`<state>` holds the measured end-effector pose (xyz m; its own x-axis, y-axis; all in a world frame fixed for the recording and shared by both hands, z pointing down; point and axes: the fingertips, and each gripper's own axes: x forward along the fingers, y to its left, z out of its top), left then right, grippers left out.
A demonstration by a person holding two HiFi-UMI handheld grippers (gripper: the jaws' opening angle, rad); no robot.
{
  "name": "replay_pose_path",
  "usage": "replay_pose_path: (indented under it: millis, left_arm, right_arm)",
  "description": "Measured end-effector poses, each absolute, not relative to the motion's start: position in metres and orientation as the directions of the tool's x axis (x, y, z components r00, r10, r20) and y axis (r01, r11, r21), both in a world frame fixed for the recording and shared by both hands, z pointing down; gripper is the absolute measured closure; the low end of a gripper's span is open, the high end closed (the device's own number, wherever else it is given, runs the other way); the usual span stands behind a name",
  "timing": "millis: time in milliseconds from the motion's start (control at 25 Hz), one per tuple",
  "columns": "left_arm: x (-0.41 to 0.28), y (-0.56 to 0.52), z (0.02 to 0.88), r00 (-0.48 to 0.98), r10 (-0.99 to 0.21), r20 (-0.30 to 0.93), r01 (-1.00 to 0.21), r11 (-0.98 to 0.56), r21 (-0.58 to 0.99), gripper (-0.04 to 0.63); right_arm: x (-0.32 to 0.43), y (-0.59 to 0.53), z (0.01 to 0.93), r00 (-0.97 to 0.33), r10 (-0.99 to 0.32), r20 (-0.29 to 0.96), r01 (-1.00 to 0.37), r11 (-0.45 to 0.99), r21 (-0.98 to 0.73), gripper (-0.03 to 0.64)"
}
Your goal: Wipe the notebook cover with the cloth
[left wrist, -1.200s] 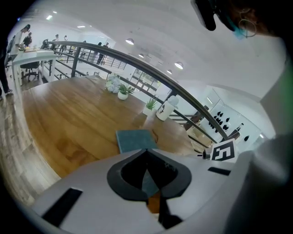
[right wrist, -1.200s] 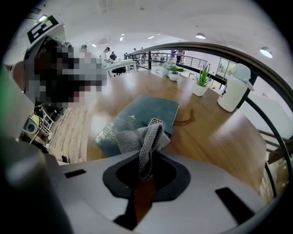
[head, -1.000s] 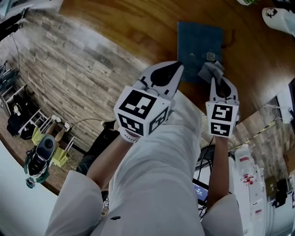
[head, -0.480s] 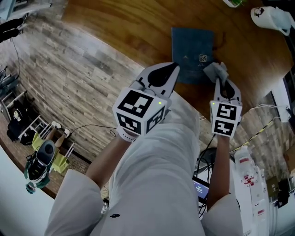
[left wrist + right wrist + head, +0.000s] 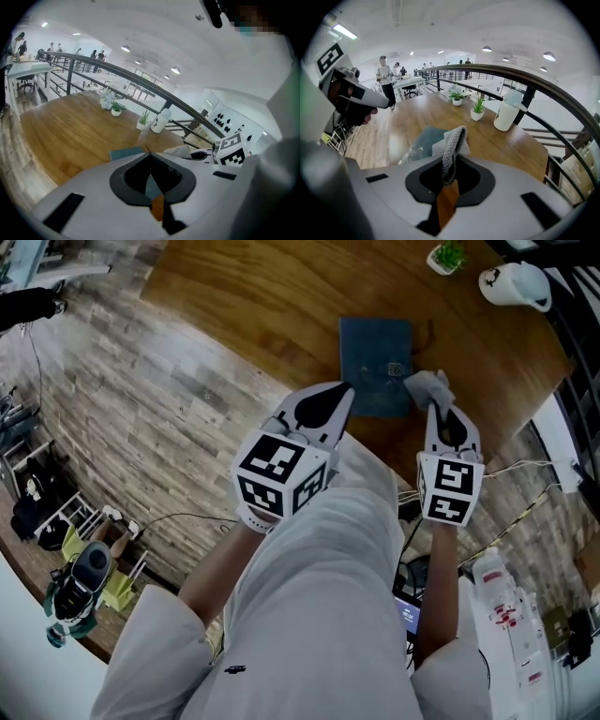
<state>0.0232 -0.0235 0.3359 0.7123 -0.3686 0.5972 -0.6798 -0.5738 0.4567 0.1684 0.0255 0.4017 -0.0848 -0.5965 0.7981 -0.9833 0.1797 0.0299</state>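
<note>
- Polished wooden table fills the far part of the head view, with plank floor on its near side and an open hall with a railing beyond.
- A blue notebook lies flat and closed on the table, close to the table's near edge.
- Beyond the notebook and off to its right stand a small potted plant and a white jug, both well apart from it.
- The right gripper has its jaws clamped on a fold of the grey cloth. The cloth sits at the notebook's near right corner, and I cannot tell whether it touches the cover.
- In its own view, the right gripper pinches only a narrow ridge of the cloth, with the notebook just behind it.
- The left gripper hovers by the notebook's near left corner with its jaws together on nothing. Its own view shows the tips meeting, with the notebook just past them.
- Likely risk: the notebook lies loose on smooth wood with nothing holding it, so a wiping stroke could drag it along rather than clean it.
- Second risk: the grip on the cloth is thin, so friction against the cover could pull the fold out of the jaws.
- A stroke towards the near side could also push the notebook off the table edge.
</note>
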Motion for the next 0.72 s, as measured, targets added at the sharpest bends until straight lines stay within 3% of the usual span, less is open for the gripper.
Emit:
replay_pose_path:
  millis: [720]
  left_arm:
    - [-0.013,-0.043,0.234,0.702,-0.531,0.474,-0.709,-0.586,0.393,0.577]
  right_arm:
    - [0.174,-0.007,0.238,-0.133,-0.829,0.543,-0.99,0.135,-0.037,0.581]
